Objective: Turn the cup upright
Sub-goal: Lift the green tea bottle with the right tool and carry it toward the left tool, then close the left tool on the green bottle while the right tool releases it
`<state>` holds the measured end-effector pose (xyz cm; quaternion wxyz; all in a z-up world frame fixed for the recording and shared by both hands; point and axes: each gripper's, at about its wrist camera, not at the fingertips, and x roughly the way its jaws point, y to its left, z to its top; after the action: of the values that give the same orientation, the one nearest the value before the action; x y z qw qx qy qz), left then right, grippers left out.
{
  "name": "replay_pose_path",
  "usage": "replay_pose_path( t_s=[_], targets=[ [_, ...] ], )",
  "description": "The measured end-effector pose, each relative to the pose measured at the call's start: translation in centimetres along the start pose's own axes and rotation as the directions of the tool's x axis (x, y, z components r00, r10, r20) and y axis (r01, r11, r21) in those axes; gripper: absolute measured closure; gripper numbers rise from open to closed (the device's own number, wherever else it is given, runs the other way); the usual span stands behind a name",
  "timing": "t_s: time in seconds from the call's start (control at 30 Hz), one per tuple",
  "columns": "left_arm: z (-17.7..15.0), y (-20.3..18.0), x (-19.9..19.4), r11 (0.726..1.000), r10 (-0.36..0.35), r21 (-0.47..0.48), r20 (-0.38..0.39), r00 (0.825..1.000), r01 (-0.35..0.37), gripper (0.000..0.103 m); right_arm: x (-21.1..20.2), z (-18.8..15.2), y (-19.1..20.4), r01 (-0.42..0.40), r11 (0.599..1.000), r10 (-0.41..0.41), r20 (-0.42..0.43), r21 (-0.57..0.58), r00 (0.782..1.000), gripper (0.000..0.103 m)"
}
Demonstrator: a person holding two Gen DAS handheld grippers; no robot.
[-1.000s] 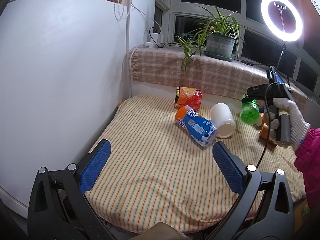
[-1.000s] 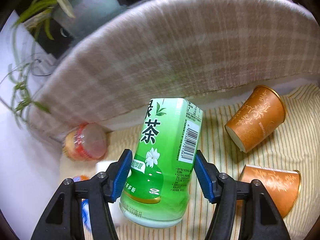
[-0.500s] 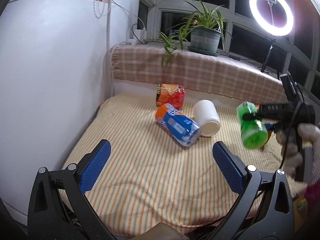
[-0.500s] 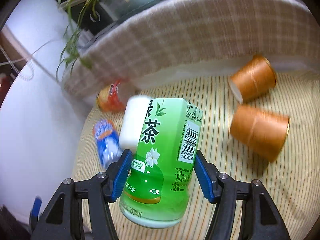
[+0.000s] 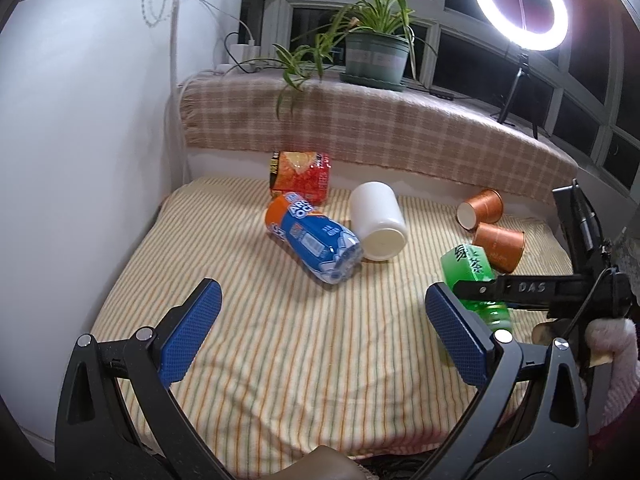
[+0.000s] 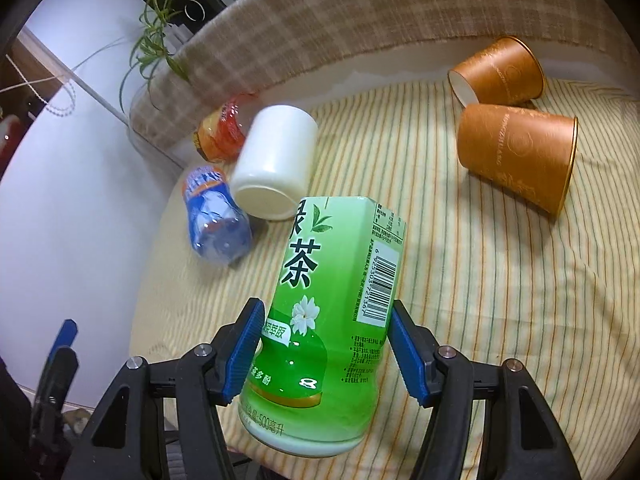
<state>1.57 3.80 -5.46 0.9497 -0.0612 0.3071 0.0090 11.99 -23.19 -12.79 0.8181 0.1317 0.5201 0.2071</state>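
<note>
My right gripper [image 6: 326, 348] is shut on a green tea bottle [image 6: 332, 308], held off the striped cloth with its base toward the camera; the same green tea bottle [image 5: 472, 276] shows at the right of the left wrist view. A white cup [image 5: 378, 222] lies on its side mid-table, also seen as the white cup [image 6: 276, 160]. Two orange paper cups [image 6: 516, 152] lie on their sides at the far right, the two orange paper cups [image 5: 490, 224] close together. My left gripper [image 5: 324, 336] hangs open over the near part of the cloth, holding nothing.
A blue-and-orange bottle [image 5: 314, 242] lies beside the white cup. A red snack packet [image 5: 300, 178] stands behind it against the plaid-covered ledge [image 5: 380, 128]. A white curved wall [image 5: 80, 140] bounds the left. A potted plant [image 5: 374, 56] and ring light [image 5: 520, 0] stand behind.
The right gripper has carried the green bottle from the far right toward the near right of the cloth and lower. The left gripper's view shifted slightly; its jaws stayed open.
</note>
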Motion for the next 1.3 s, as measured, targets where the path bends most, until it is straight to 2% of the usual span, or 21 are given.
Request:
replay_pose_path(
  t_s=[0.33, 0.4, 0.47, 0.6, 0.8, 0.9, 1.03, 1.13, 1.3],
  targets=[
    [0.4, -1.2, 0.7, 0.999, -0.047, 0.009, -0.028, 0.999, 0.047, 0.0, 1.1, -0.6, -0.5, 0.022, 0.999, -0.023, -0.028, -0.047, 0.999, 0.036],
    [0.5, -1.4, 1.0, 0.998, -0.062, 0.008, -0.039, 0.997, 0.063, 0.0, 1.0, -0.5, -0.7, 0.012, 0.999, -0.013, -0.033, -0.039, 0.999, 0.032],
    [0.8, -1.6, 1.3, 0.997, -0.079, 0.007, -0.051, 0.996, 0.079, 0.0, 0.3, -0.6, -0.9, 0.004, 0.999, -0.004, -0.018, -0.035, 1.0, 0.027],
    [1.3, -2.0, 1.9, 0.993, -0.114, 0.001, -0.071, 0.991, 0.114, 0.0, -1.6, -1.0, -1.0, 0.008, 0.999, -0.007, 0.026, -0.044, 1.0, 0.026],
    [2.0, -3.2, 3.6, 0.981, -0.196, -0.019, -0.13, 0.972, 0.195, 0.0, -5.1, -2.5, -1.7, 0.061, 0.997, -0.055, 0.111, -0.052, 0.992, 0.024],
    [2.4, -3.8, 5.1, 0.963, -0.27, -0.059, -0.188, 0.944, 0.264, 0.0, -6.9, -3.6, -2.7, 0.096, 0.995, -0.091, 0.151, -0.027, 0.984, 0.024],
    [2.7, -4.4, 8.1, 0.928, -0.37, -0.155, -0.284, 0.884, 0.338, 0.005, -8.5, -5.1, -4.8, 0.11, 0.993, -0.116, 0.176, 0.046, 0.978, 0.023],
    [2.6, -5.0, 10.7, 0.908, -0.414, -0.222, -0.354, 0.839, 0.354, 0.01, -9.4, -6.5, -6.6, 0.106, 0.988, -0.126, 0.186, 0.117, 0.974, 0.023],
    [2.3, -6.6, 13.5, 0.891, -0.452, -0.261, -0.423, 0.785, 0.372, 0.018, -10.0, -8.5, -9.5, 0.123, 0.971, -0.162, 0.186, 0.203, 0.969, 0.023]
  ],
)
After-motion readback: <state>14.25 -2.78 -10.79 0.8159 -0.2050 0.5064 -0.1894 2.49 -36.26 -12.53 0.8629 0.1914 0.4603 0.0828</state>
